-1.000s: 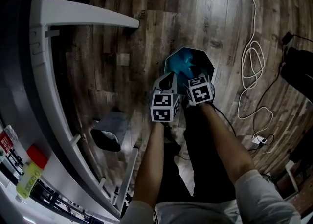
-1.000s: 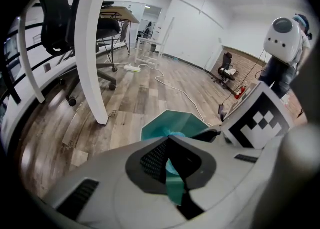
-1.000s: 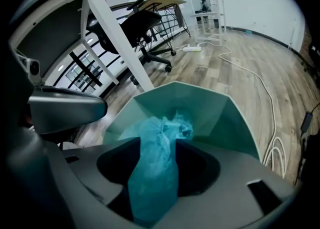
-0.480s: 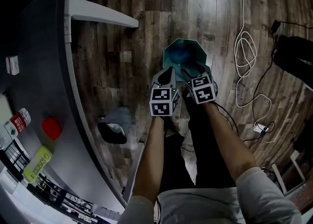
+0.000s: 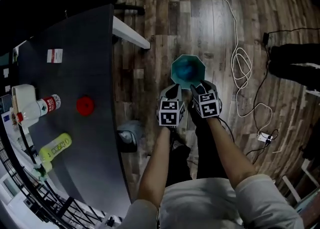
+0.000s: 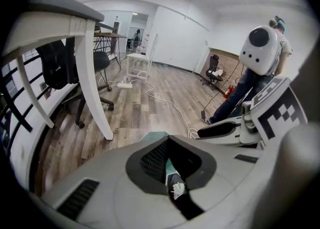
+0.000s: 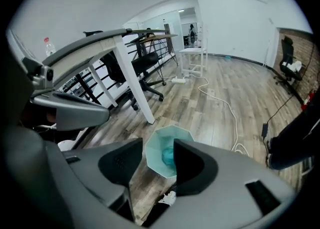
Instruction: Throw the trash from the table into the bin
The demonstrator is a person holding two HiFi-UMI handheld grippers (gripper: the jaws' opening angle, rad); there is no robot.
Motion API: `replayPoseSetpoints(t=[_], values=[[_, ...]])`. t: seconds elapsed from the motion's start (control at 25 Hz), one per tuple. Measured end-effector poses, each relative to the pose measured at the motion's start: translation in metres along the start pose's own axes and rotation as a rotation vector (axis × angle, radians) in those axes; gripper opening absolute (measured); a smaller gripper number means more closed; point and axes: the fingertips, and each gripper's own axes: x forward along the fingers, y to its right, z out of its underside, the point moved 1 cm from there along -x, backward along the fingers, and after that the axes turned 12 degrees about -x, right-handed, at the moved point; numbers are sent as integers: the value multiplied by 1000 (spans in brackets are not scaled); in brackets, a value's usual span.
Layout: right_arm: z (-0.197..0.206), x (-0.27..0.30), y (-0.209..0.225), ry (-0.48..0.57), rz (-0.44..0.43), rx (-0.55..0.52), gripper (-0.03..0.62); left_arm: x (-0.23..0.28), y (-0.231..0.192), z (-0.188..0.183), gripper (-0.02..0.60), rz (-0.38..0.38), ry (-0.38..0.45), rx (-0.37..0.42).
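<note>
Jaws hang above the bin [image 5: 187, 69]: left gripper [image 5: 172, 92] together, right gripper [image 5: 198, 89] apart, empty, just been closing.
Bottle [image 5: 56, 146] and red cap [image 5: 85, 105] on the table [image 5: 97, 53] lie well left of both jaws; my left is nearer.

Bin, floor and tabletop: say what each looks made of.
Bin: probably thin moulded plastic. It is teal and smooth, with faceted walls and a slight sheen.
Floor: wood or wood-look laminate planks. Grain and board seams show, with streaks of glare.
Tabletop: a dark grey matte sheet, likely laminate. It is flat and uniform, with no visible grain.
</note>
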Motion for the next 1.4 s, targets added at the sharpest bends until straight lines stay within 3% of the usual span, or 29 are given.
replayPoseSetpoints(t=[0.36, 0.64, 0.76, 1.2, 1.4], values=[[-44, -89, -22, 68, 71, -25, 146, -84, 33, -23, 29, 6, 51, -34], [-63, -145, -51, 108, 89, -5, 91, -145, 55, -24, 29, 18, 67, -2], [-71, -165, -61, 129, 116, 4, 2, -166, 58, -30, 29, 27, 85, 19], [-63, -229, -102, 189, 201, 25, -2, -231, 73, -18, 29, 90, 130, 49], [-64, -251, -125, 215, 210, 24, -2, -262, 83, -14, 29, 81, 141, 140]])
